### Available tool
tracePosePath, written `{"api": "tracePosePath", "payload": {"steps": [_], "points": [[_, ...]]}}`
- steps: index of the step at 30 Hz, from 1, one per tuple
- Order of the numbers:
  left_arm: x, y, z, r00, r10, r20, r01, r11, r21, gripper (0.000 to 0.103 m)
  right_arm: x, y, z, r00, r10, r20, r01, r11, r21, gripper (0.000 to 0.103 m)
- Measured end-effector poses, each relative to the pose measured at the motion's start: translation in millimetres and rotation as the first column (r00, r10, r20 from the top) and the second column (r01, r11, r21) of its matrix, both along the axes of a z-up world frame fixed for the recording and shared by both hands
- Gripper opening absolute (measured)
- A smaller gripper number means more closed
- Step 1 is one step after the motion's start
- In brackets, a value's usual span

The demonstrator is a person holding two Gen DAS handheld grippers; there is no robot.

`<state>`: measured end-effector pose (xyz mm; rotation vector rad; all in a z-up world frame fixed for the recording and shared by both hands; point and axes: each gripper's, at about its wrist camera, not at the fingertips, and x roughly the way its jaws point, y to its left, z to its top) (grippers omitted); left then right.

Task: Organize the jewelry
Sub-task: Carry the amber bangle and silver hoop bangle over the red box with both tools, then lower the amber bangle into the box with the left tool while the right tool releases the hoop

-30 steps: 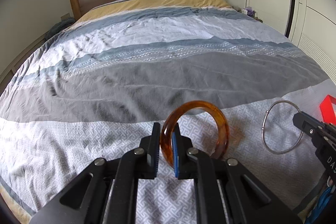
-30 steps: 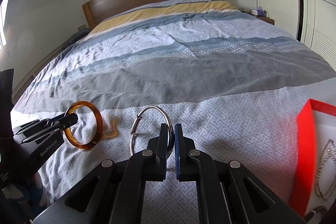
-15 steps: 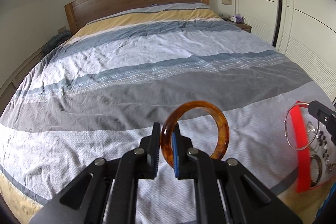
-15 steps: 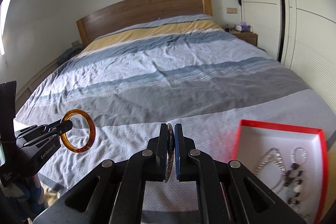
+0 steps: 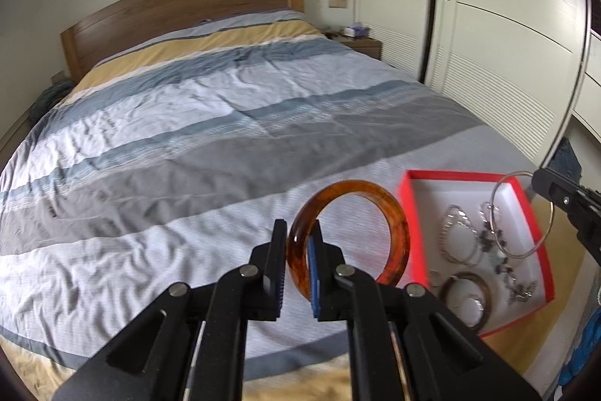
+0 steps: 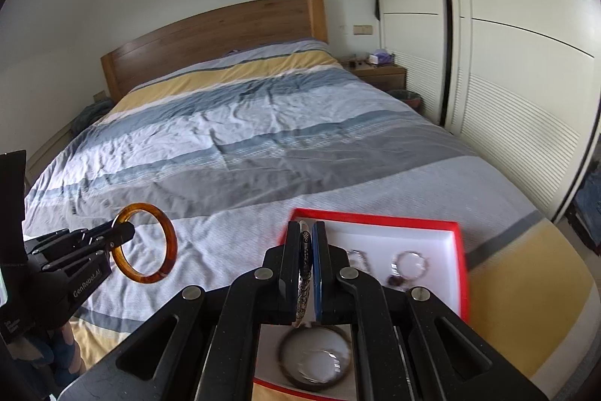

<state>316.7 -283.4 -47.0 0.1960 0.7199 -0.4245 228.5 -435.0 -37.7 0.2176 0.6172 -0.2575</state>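
The red box (image 5: 407,198) sits near the foot corner of the bed (image 5: 225,123), on the wardrobe (image 5: 499,36) side, and everything here is placed from it. The left gripper (image 5: 297,258) is clamped on an amber bangle (image 5: 394,213), which stands upright in the jaws, held in the air just beside the box's edge on the side away from the wardrobe; in the left wrist view the ring's far arc overlaps that edge. The right gripper (image 6: 308,265) is closed on a thin silver bangle (image 6: 305,273), seen edge-on between its pads, with patterned engraving along the band. In the left wrist view this silver ring (image 5: 524,217) hangs over the box's wardrobe-side wall, partly above the white interior. Inside the box lie several pieces: a dark bangle (image 6: 315,357) flat at the near end, a silver ring-shaped piece (image 6: 411,264) with dark beads toward the far end, and a looped chain (image 5: 458,237) in the middle; finer detail is blurred. A nightstand (image 6: 381,74) stands beyond the box by the headboard (image 6: 214,36). From the right wrist view, the amber bangle (image 6: 146,243) hangs well to the left of the box, above the quilt.
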Motion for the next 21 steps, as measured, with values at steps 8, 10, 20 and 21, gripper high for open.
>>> {"api": "tracePosePath", "payload": {"steps": [8, 10, 20, 21], "points": [[-30, -67, -29, 0.994, -0.101, -0.051, 0.102, 0.995, 0.020, 0.009, -21, -44, -26, 0.998, -0.056, -0.023, 0.057, 0.998, 0.033, 0.006], [-33, -79, -36, 0.991, -0.114, -0.063, 0.116, 0.993, 0.025, 0.009, -24, -52, -33, 0.998, -0.062, -0.029, 0.063, 0.997, 0.041, 0.006], [-33, -111, -63, 0.991, -0.115, -0.065, 0.119, 0.990, 0.069, 0.009, -27, -83, -63, 0.996, -0.083, -0.046, 0.087, 0.991, 0.098, 0.006], [-32, -112, -64, 0.992, -0.114, -0.058, 0.119, 0.990, 0.074, 0.009, -26, -85, -66, 0.995, -0.085, -0.049, 0.090, 0.991, 0.104, 0.006]]}}
